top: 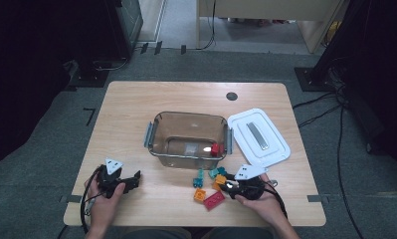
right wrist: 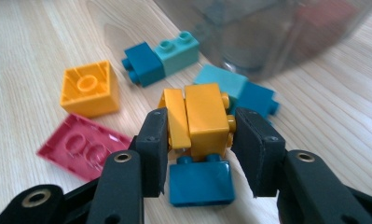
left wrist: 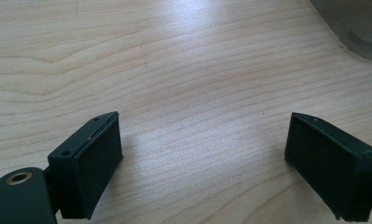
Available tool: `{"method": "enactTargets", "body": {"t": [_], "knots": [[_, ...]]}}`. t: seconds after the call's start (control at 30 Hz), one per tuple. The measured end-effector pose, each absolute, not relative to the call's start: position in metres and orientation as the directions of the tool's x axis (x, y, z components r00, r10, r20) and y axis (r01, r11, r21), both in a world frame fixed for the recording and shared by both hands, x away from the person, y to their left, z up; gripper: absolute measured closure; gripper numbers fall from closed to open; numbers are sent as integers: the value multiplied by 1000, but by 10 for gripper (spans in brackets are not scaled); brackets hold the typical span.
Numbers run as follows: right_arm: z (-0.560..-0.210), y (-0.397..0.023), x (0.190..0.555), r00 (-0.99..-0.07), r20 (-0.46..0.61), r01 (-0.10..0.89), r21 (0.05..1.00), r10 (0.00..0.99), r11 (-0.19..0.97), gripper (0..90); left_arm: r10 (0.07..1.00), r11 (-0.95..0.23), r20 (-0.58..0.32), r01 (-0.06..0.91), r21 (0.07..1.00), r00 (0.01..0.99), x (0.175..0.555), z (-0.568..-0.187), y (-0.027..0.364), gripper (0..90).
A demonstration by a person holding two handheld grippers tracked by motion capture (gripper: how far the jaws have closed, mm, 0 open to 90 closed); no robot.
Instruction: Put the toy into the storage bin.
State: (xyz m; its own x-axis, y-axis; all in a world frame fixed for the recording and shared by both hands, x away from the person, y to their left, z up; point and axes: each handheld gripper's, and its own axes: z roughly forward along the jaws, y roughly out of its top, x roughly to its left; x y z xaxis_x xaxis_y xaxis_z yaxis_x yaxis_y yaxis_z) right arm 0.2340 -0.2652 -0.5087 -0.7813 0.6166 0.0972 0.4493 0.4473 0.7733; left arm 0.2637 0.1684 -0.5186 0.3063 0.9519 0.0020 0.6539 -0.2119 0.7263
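Two orange bricks (right wrist: 200,119), joined side by side with studs to the right, sit between the pads of my right gripper (right wrist: 200,140), which press on both sides. A dark blue brick (right wrist: 201,182) lies just under them. In the high view this gripper (top: 225,185) is at the front right of the table among the loose bricks, with the orange pair (top: 220,180) at its tip. My left gripper (top: 135,178) rests at the front left with its jaws wide apart. In its own view the left gripper (left wrist: 202,154) has bare wood between the pads.
A clear plastic box (top: 156,130) stands mid-table with a red brick (top: 216,149) inside, and its white lid (top: 258,135) lies to the right. Loose nearby: an upturned orange brick (right wrist: 88,88), a red flat brick (right wrist: 81,147), a blue-and-teal pair (right wrist: 162,58).
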Motion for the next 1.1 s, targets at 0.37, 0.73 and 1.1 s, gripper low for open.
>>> {"method": "enactTargets", "body": {"t": [0.37,0.73,1.1], "knots": [[-506,-307,229,-716,59,482,763,696,431,571,952,-212,2,654,726,306,264,-519,168,106],[-503,-332,222,-673,60,506,764,738,400,509,952,-212,2,654,726,306,264,-519,168,106],[-496,-338,216,-665,67,487,794,744,363,641,952,-212,2,654,726,307,264,-519,168,106]]}}
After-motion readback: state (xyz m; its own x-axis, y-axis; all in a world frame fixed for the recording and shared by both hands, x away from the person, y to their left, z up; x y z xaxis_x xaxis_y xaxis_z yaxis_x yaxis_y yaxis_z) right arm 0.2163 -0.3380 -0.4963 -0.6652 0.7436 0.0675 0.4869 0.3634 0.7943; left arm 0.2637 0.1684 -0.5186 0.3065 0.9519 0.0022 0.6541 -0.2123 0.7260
